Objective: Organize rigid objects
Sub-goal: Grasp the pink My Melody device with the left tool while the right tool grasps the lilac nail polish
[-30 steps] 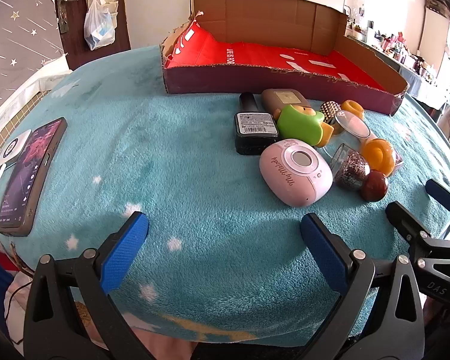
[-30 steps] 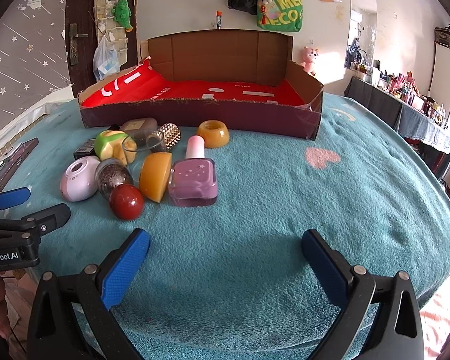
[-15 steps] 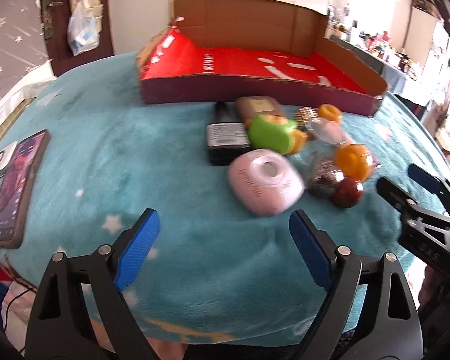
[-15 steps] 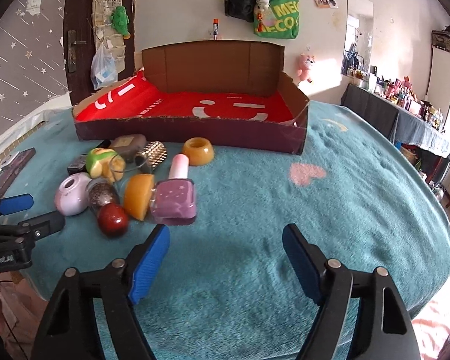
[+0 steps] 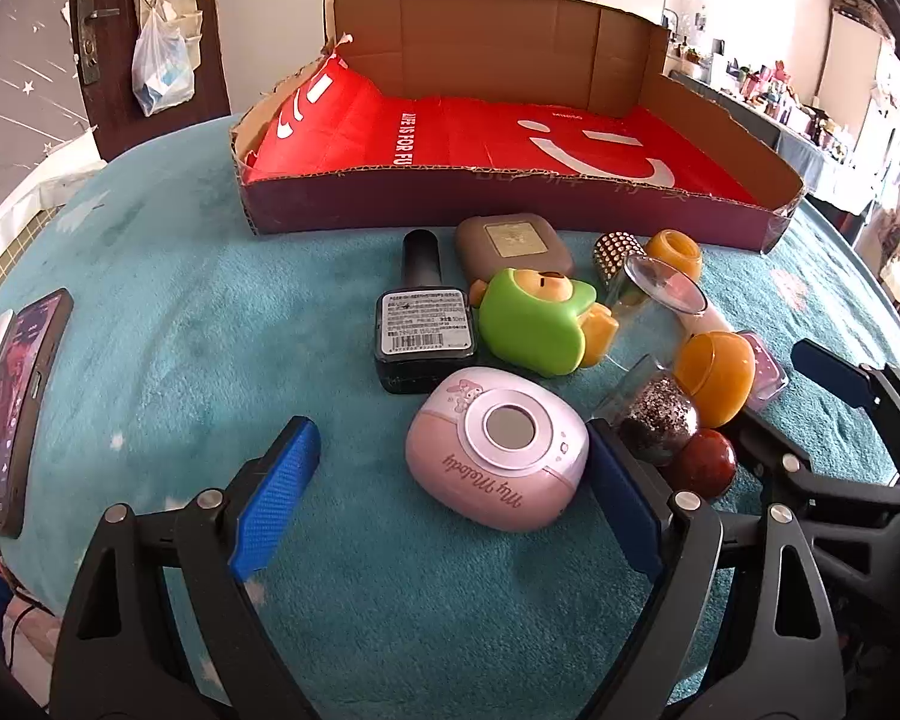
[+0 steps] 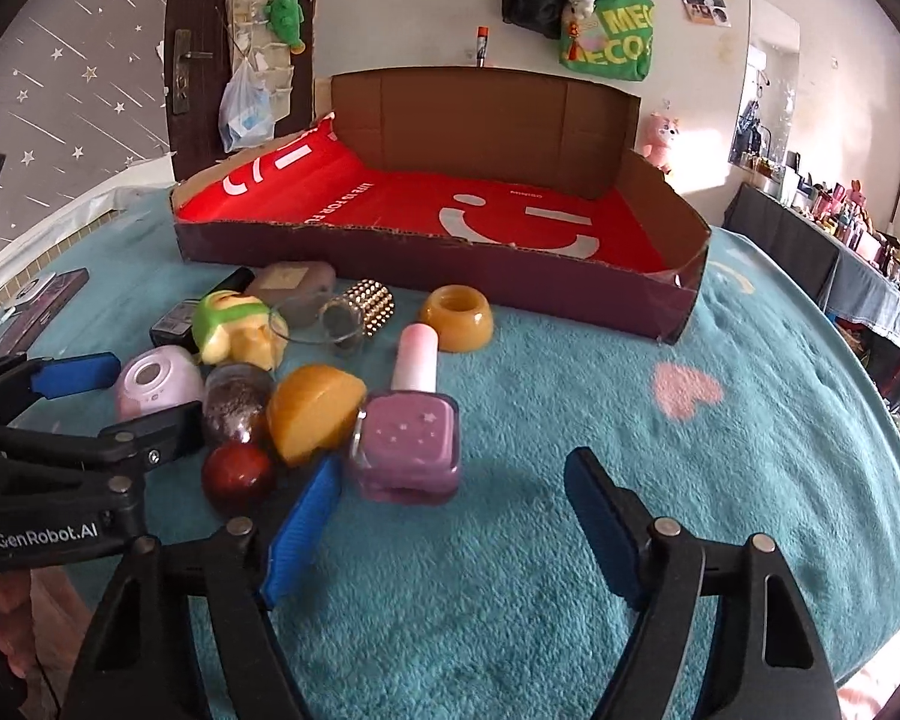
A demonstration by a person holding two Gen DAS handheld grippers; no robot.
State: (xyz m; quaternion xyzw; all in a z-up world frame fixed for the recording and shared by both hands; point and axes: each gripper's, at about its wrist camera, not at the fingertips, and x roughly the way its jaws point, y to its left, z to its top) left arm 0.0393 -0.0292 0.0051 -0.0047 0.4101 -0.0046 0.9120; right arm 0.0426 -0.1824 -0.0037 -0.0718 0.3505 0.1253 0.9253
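Both grippers gape, empty: left gripper (image 5: 450,504) straddles pink case (image 5: 498,456); right gripper (image 6: 450,528) faces purple bottle (image 6: 407,450).

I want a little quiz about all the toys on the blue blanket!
1. True or false: the red box already has toys in it.
2. What lies nearest the left gripper: A) phone B) pink case C) orange cup?
3. Fill in: the purple bottle before the right gripper has a ____ cap.

Key: 1 false; 2 B; 3 pink.
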